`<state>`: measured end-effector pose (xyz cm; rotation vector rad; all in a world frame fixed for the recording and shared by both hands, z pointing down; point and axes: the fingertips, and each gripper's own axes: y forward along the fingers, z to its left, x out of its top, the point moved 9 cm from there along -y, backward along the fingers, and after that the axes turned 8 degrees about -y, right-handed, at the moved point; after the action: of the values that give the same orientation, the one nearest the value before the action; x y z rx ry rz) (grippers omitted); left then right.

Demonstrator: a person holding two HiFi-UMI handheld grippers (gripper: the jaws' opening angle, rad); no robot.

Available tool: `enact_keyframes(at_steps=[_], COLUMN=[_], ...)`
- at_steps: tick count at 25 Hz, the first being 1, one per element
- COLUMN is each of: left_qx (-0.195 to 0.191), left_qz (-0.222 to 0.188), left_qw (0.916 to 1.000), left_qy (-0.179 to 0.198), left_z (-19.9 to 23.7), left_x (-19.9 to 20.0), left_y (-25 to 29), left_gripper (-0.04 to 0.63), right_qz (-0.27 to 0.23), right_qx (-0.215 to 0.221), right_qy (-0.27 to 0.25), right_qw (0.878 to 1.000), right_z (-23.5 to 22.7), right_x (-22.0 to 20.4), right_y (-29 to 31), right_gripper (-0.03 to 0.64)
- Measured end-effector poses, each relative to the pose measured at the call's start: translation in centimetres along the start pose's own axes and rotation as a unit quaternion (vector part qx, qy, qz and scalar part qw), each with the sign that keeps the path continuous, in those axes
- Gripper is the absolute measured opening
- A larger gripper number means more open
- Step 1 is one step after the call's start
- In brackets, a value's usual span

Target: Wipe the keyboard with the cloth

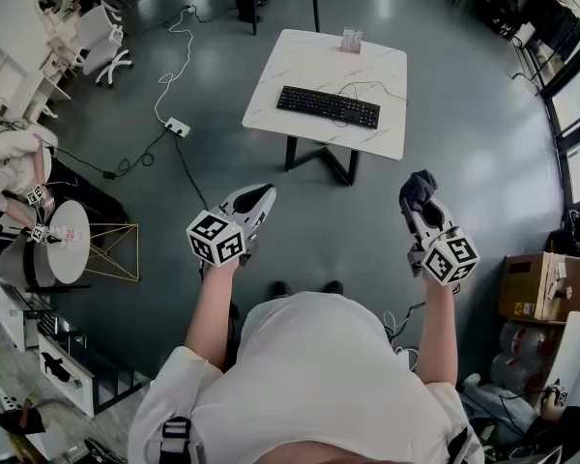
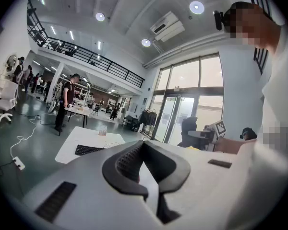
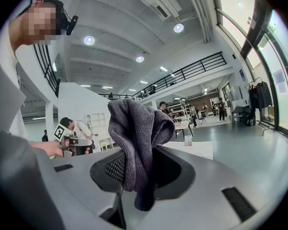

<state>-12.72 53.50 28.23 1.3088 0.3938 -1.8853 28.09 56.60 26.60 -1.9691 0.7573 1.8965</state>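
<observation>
1. The left tongs [image 2: 144,143] are shut tight. Nothing is in them.
2. The right tongs [image 1: 420,211] are closed on the cloth [image 3: 134,138]. The cloth is dark grey and bunched up. It sticks up out of the tongs, and a bit of it hangs down.
3. The keyboard [image 1: 329,106] is black. It lies on the white counter [image 1: 300,56], in the upper middle of the head view.
4. The keyboard's long side runs from left to right in the picture. Its right end sits a little lower.
5. Both tongs are in the lower half of the head view, well apart from the counter. There is only grey floor [image 1: 367,220] between them and it.
6. The keyboard lies up the picture from both tongs, between the two of them from side to side. Neither is clearly nearer.
7. I think the wiping has not started yet, because the cloth is far from the keys.
8. I think the right tongs have to go up and a bit left in the picture to bring the cloth to the keys. Then the wipe can run along the long side.
</observation>
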Motion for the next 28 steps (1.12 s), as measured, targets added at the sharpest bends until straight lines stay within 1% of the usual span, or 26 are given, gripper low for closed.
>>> enact_keyframes(at_steps=[15, 20, 28], left_qx=[0.001, 0.011, 0.035], left_qz=[0.010, 0.012, 0.007], left_qw=[0.9999, 0.9999, 0.9993], left_qy=[0.003, 0.002, 0.001], left_z=[-0.7, -1.3, -2.6], left_x=[-0.4, -0.9, -1.7], left_y=[0.8, 1.5, 3.4], left_gripper=[0.006, 0.007, 0.008], right_qz=[-0.003, 0.003, 0.007], right_qx=[0.003, 0.009, 0.030], right_qy=[0.007, 0.015, 0.015], right_qw=[1.000, 1.000, 0.999], right_z=[-0.7, -1.9, -4.8], right_x=[-0.1, -0.7, -1.2], right_y=[-0.3, -0.5, -0.7], right_gripper=[0.135, 0.135, 0.135])
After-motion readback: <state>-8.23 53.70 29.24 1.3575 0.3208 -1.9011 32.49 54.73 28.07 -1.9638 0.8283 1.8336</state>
